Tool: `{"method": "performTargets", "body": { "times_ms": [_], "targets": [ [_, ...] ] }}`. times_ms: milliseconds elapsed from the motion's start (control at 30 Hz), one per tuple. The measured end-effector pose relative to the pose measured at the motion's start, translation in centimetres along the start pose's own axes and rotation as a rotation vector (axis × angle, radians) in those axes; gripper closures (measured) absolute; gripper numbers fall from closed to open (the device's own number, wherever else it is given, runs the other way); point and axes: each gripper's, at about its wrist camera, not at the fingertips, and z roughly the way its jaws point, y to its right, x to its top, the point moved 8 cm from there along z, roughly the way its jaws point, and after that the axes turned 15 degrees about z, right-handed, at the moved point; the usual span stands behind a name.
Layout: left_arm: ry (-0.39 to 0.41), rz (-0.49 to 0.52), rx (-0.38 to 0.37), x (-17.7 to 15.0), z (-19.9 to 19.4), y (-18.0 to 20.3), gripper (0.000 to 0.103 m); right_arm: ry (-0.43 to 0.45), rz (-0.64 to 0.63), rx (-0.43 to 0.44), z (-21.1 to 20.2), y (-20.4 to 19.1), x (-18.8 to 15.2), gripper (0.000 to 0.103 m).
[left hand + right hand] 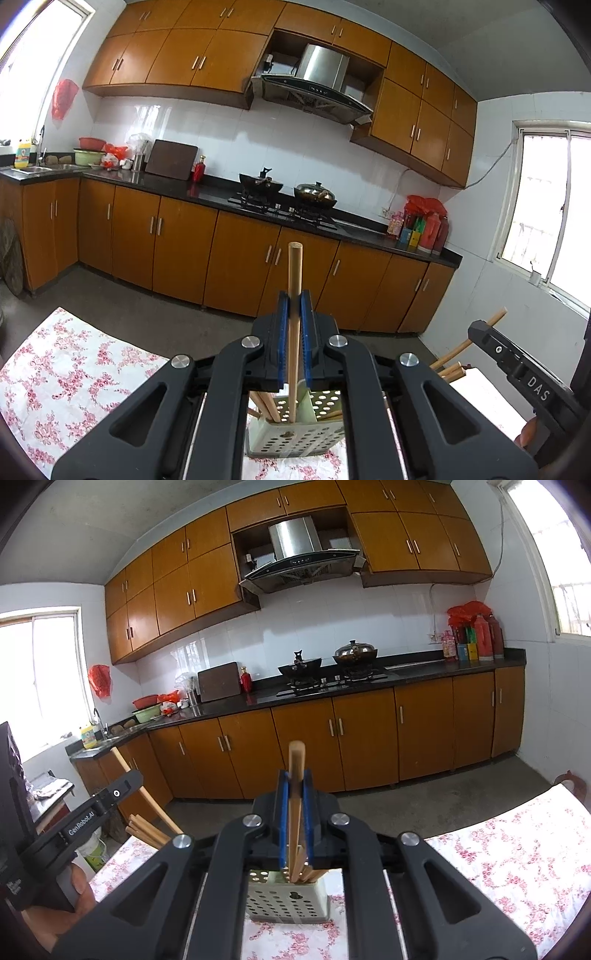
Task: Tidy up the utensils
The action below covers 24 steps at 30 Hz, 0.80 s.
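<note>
In the left wrist view my left gripper (294, 300) is shut on a single round wooden chopstick (294, 266). The stick stands upright with its lower end inside a pale perforated utensil holder (295, 439), beside several other chopsticks. In the right wrist view my right gripper (295, 775) is shut on a pair of wooden chopsticks (296, 755). They also stand upright, and their tips reach down into the same holder (288, 901). Each view shows the other gripper at its edge: the right gripper (478, 328) and the left gripper (127, 777). The gripper bodies hide most of the holder.
The holder stands on a table with a pink floral cloth (74, 369) (517, 849). More chopsticks (144, 830) lean out beside the left gripper. Beyond a strip of grey floor runs a dark counter (406, 672) with a stove, two pans and orange cabinets.
</note>
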Motion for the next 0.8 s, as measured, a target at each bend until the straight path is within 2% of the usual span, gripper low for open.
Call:
{"method": "performTargets", "body": {
  "times_ms": [33,67,100,133,200,333,500,533,567,600,633,667,767,800],
  "targets": [
    [0.002,-0.004,-0.003,0.1,-0.2,-0.1,0.095,0.010,-0.007,-0.007,-0.2,-0.2,0.1,0.087],
    [0.004,-0.004,-0.004,0.2,-0.3,-0.1,0.091,0.019,-0.016,-0.013,-0.4,-0.3,0.2,0.076],
    [0.006,-0.005,-0.002,0.3,-0.4,-0.2,0.086,0.028,-0.020,-0.017,-0.6,-0.4,0.3,0.071],
    [0.011,-0.007,0.005,0.5,-0.8,-0.4,0.069,0.037,-0.025,-0.020,-0.8,-0.4,0.4,0.070],
    [0.023,-0.016,0.014,0.8,-1.2,-0.8,0.058,0.041,-0.028,-0.026,-1.0,-0.3,0.5,0.067],
    [0.042,-0.016,0.026,1.6,-2.3,-1.6,0.054,0.056,-0.024,-0.044,-1.6,0.1,0.9,0.060],
    [0.057,-0.003,0.053,1.9,-3.8,-2.5,0.041,0.073,-0.027,-0.062,-2.7,0.5,1.0,0.048],
    [0.058,0.001,0.057,1.9,-4.1,-2.7,0.035,0.079,-0.028,-0.067,-3.1,0.5,1.1,0.045],
    [0.058,0.003,0.060,1.9,-4.4,-2.8,0.031,0.085,-0.029,-0.073,-3.4,0.6,1.1,0.037],
    [0.061,0.008,0.065,1.9,-4.9,-3.0,0.023,0.097,-0.033,-0.081,-3.9,0.6,1.2,0.024],
    [0.066,0.013,0.067,1.8,-5.4,-3.2,0.015,0.110,-0.036,-0.087,-4.4,0.6,1.3,0.016],
    [0.070,0.020,0.066,1.8,-5.8,-3.3,0.011,0.138,-0.043,-0.096,-5.3,0.6,1.5,0.004],
    [0.085,0.051,0.059,1.5,-7.8,-3.3,0.002,0.205,-0.084,-0.134,-7.7,0.4,1.4,0.004],
    [0.086,0.061,0.055,1.3,-8.3,-3.3,0.002,0.217,-0.102,-0.147,-8.4,0.3,1.2,0.004]
  ]
}}
